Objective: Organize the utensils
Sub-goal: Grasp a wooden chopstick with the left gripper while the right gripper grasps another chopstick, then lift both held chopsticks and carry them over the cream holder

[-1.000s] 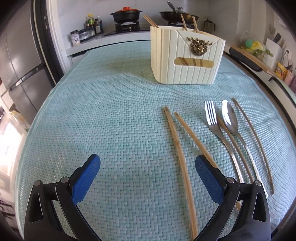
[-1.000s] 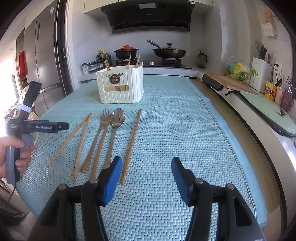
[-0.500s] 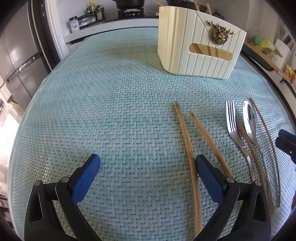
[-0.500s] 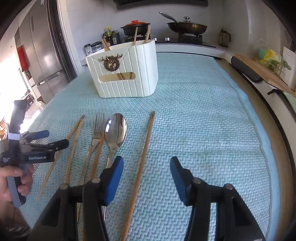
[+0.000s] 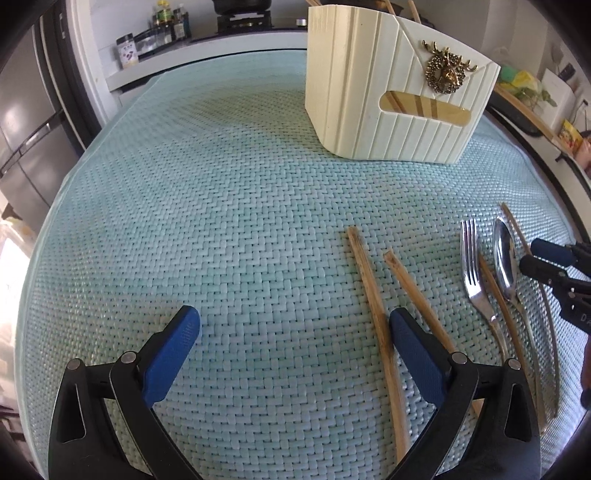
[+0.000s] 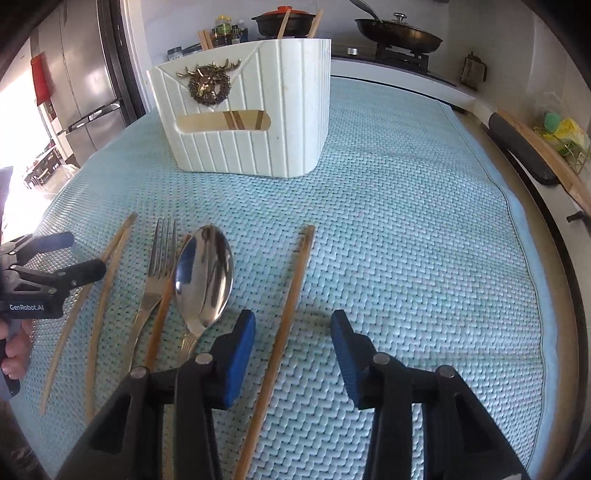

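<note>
- The left gripper (image 5: 291,354) hangs over the teal mat (image 5: 221,221) with its jaws wide apart and nothing between them; its right pad (image 5: 413,354) sits between two chopsticks.
- Those two chopsticks lie side by side on the mat: the left chopstick (image 5: 373,314) just inside that pad, the second chopstick (image 5: 406,277) just outside it and partly hidden behind the finger.
- The right gripper (image 6: 291,350) has just been narrowing its jaws and now stands partly open, with a lone chopstick (image 6: 291,295) lying on the mat between its pads; the pads do not press on it.
- In the right wrist view, the spoon (image 6: 203,273) lies bowl up just left of that chopstick, and the fork (image 6: 159,266) lies left of the spoon with its tines pointing toward the holder.
- A thin chopstick (image 6: 162,314) runs between fork and spoon and crosses the fork's handle.
- The white ribbed holder (image 6: 251,110) stands upright at the far side of the mat, well apart from the loose cutlery, with a brass deer emblem (image 6: 208,85) on its front and chopsticks already standing in it.
- A hand (image 6: 14,350) at the left edge of the right view holds the left gripper's handle.
- Beyond the mat are a fridge (image 6: 85,74), a pot (image 6: 284,22) and a pan (image 6: 399,35) on the stove.
</note>
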A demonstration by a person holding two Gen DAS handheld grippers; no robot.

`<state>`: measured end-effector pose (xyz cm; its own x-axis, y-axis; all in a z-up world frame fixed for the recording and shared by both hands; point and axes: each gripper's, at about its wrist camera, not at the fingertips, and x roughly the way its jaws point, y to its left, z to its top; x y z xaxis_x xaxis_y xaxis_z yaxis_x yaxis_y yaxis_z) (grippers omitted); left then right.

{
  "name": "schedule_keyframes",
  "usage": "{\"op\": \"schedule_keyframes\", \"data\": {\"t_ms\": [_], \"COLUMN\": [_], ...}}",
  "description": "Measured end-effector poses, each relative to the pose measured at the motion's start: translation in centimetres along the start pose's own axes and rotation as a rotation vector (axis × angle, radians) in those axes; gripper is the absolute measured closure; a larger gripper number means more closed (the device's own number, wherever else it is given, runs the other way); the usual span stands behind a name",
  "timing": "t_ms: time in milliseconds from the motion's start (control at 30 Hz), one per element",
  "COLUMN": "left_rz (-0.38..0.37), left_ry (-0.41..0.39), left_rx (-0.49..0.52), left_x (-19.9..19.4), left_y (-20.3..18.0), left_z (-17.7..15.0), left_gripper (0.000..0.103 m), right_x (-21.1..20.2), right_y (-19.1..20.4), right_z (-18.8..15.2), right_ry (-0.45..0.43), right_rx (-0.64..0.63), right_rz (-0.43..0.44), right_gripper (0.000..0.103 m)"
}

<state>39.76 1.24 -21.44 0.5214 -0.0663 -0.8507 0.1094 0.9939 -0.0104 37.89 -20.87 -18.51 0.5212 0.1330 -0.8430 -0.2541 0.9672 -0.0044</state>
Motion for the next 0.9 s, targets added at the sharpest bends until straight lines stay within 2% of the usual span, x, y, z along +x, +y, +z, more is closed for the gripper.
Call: {"op": "schedule_keyframes", "data": {"t_ms": [67, 167, 267, 333, 367, 433, 467, 533, 633, 767, 900], "left_rz": [-0.004, -0.015, -0.030, -0.038, -0.042, -0.047, -0.050, -0.059, -0.076, -0.107, -0.141], "left_ry": [0.006, 0.012, 0.019, 0.028, 0.034, 0.040, 0.039, 0.035, 0.022, -0.002, -0.090], "left_rx": [0.005, 0.016, 0.038, 0.060, 0.072, 0.093, 0.101, 0.110, 0.100, 0.066, 0.022], "left_x": [0.2, 0.3, 0.2, 0.1, 0.0, -0.1, -0.2, -0.3, -0.4, -0.6, -3.6], "left_y": [-0.1, -0.5, -1.5, -2.3, -2.8, -3.6, -4.0, -4.5, -4.7, -3.5, -2.3], "left_z": [0.4, 1.1, 1.8, 2.2, 2.3, 2.5, 2.4, 2.4, 2.3, 2.5, 2.6], "left_gripper": [0.002, 0.010, 0.027, 0.048, 0.054, 0.071, 0.075, 0.091, 0.097, 0.098, 0.098], "right_x": [0.3, 0.7, 1.0, 1.3, 1.6, 1.9, 2.0, 2.3, 2.6, 2.5, -0.1], "right_y": [-0.3, -0.6, -0.9, -1.0, -1.2, -1.3, -1.4, -1.7, -2.6, -3.9, -5.1], "right_z": [0.7, 1.5, 2.2, 2.8, 3.3, 3.8, 4.1, 4.5, 4.9, 5.2, 5.2], "right_ry": [0.009, 0.016, 0.025, 0.031, 0.035, 0.042, 0.048, 0.051, 0.041, 0.017, -0.062], "right_rx": [-0.005, -0.005, -0.006, -0.009, -0.008, -0.002, 0.004, 0.024, 0.055, 0.103, 0.150], "right_rz": [-0.008, -0.006, -0.007, -0.007, -0.006, -0.004, -0.002, 0.011, 0.030, 0.073, 0.115], "right_gripper": [0.065, 0.069, 0.073, 0.075, 0.077, 0.084, 0.093, 0.095, 0.097, 0.097, 0.097]}}
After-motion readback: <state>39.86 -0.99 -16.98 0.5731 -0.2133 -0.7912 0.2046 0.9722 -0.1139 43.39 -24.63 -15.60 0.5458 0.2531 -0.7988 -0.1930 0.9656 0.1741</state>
